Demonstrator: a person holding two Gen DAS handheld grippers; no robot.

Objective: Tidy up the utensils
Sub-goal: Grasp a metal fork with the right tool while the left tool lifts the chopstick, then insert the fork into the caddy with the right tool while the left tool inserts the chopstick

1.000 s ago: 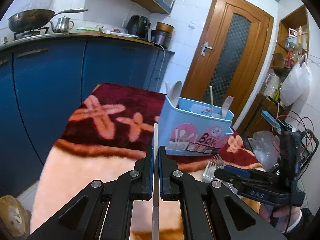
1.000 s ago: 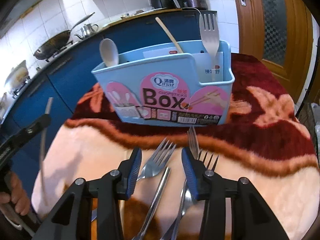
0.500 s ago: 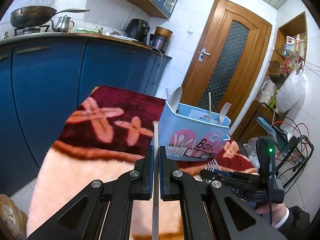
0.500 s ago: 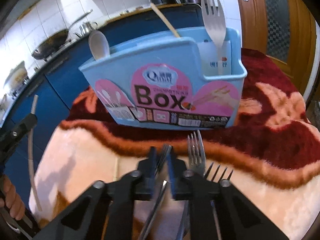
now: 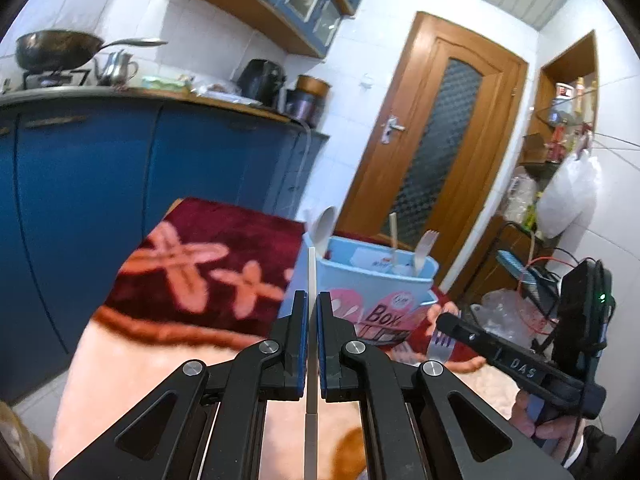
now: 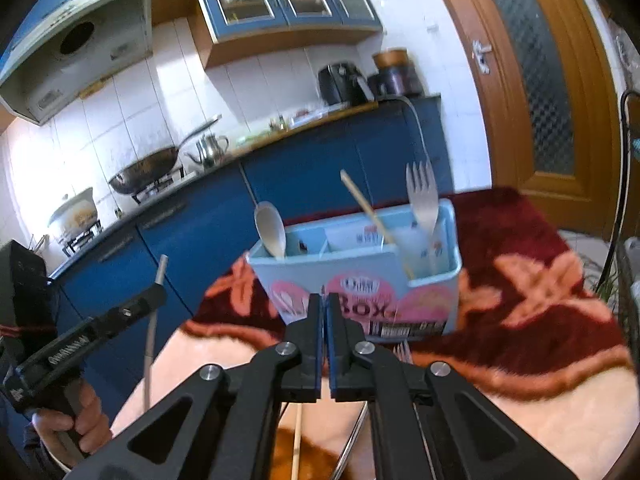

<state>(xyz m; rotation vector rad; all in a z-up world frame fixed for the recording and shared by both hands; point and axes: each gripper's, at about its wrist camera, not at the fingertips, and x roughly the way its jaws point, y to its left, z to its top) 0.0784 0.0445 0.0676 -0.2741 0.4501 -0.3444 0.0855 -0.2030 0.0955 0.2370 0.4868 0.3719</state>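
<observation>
The left gripper (image 5: pixel 312 308) is clamped on a thin metal chopstick (image 5: pixel 311 276) that stands upright between its blue pads. The right gripper (image 6: pixel 324 308) is pinched nearly closed on a metal fork (image 5: pixel 439 347), whose tines poke out past its tip. Just beyond both sits the light blue utensil box (image 6: pixel 400 276) on a red and peach plush blanket (image 6: pixel 532 292), holding a spoon (image 6: pixel 272 234), a wooden chopstick (image 6: pixel 372 220) and a pale fork (image 6: pixel 423 196). More cutlery (image 6: pixel 402 350) lies on the blanket below the right gripper.
</observation>
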